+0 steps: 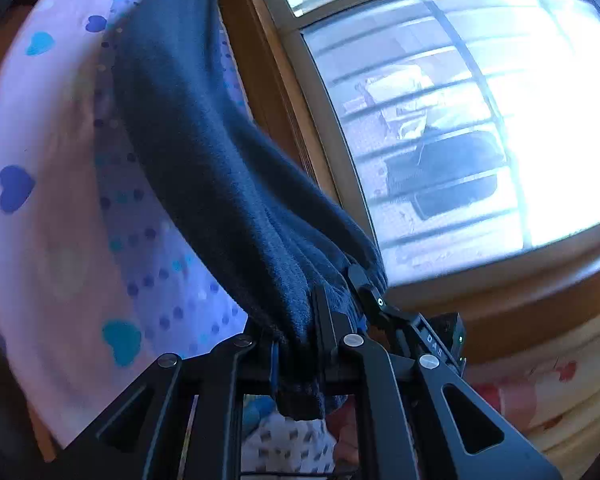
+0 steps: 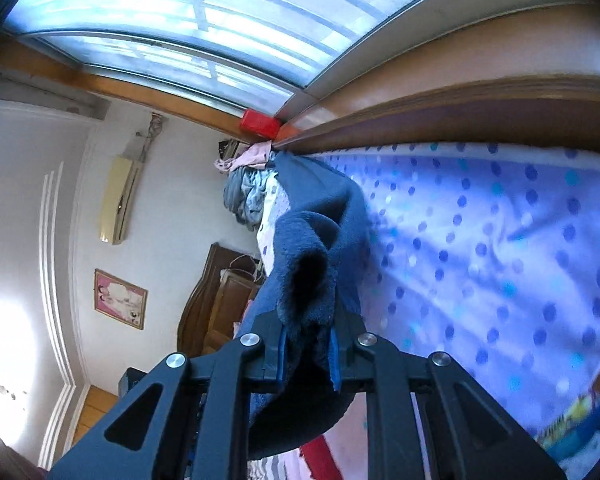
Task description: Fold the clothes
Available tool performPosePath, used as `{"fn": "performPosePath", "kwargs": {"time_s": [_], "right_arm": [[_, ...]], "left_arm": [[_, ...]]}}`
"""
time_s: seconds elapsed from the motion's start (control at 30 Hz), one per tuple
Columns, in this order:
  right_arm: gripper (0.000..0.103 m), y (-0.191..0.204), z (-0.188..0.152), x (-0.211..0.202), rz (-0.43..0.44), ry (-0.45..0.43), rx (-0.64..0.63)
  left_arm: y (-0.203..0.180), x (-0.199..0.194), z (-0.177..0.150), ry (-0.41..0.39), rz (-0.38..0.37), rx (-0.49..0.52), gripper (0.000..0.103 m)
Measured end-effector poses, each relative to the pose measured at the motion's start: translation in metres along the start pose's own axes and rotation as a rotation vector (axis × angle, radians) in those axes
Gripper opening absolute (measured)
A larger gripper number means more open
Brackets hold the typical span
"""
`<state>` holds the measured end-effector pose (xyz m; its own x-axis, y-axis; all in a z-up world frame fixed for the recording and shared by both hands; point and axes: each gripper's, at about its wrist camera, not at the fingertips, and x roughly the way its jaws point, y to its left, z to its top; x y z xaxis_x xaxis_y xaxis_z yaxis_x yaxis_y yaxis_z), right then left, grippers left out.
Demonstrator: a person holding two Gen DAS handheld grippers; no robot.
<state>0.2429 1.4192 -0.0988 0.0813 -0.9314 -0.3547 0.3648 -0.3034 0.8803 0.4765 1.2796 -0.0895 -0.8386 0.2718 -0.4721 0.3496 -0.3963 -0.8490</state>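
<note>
Both claws are clamped nearly closed on the dark blue fleece garment (image 1: pixel 220 184): the left gripper (image 1: pixel 300 356) pinches a bunched edge, the right gripper (image 2: pixel 306 356) a rolled fold. The fleece hangs over the dotted bedsheet (image 2: pixel 480 248). A barred window (image 1: pixel 440 120) stands close behind. A clothes pile (image 2: pixel 246 196) lies beyond, blurred. "DAS" reads on the other gripper's body (image 1: pixel 436 344).

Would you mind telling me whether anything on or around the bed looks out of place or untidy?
Yes: a heap of unfolded clothes sits crumpled at the far end of the polka-dot bedsheet, beyond the dark blue fleece garment.
</note>
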Motion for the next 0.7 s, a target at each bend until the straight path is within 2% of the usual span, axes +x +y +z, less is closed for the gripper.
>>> {"fn": "performPosePath", "kwargs": {"time_s": [0.1,0.17,0.2,0.37,0.43,0.53,0.63,0.7], "right_arm": [[0.015,-0.007,-0.013,-0.014,-0.035,0.02,0.0],[0.015,-0.012,-0.021,-0.022,-0.066,0.037,0.0],[0.015,-0.017,-0.027,-0.023,-0.103,0.053,-0.001],[0.015,-0.034,-0.055,-0.023,-0.288,0.117,-0.034],[0.014,-0.036,-0.063,-0.015,-0.394,0.14,-0.099],[0.015,-0.037,-0.072,-0.003,-0.501,0.177,-0.163],[0.016,-0.036,-0.079,0.006,-0.612,0.199,-0.231],[0.016,-0.033,-0.082,0.01,-0.663,0.208,-0.264]], "left_arm": [[0.006,-0.003,-0.001,0.035,0.02,0.001,0.012],[0.03,-0.006,-0.009,0.075,0.041,-0.042,0.012],[0.041,0.001,0.0,0.091,0.053,-0.061,0.012],[0.074,0.021,-0.015,0.138,0.118,-0.063,0.012],[0.092,0.031,-0.014,0.152,0.139,-0.053,0.012],[0.105,0.054,-0.021,0.177,0.178,-0.065,0.013],[0.119,0.065,-0.023,0.204,0.16,-0.1,0.018],[0.118,0.066,-0.018,0.249,0.156,-0.114,0.026]]}}
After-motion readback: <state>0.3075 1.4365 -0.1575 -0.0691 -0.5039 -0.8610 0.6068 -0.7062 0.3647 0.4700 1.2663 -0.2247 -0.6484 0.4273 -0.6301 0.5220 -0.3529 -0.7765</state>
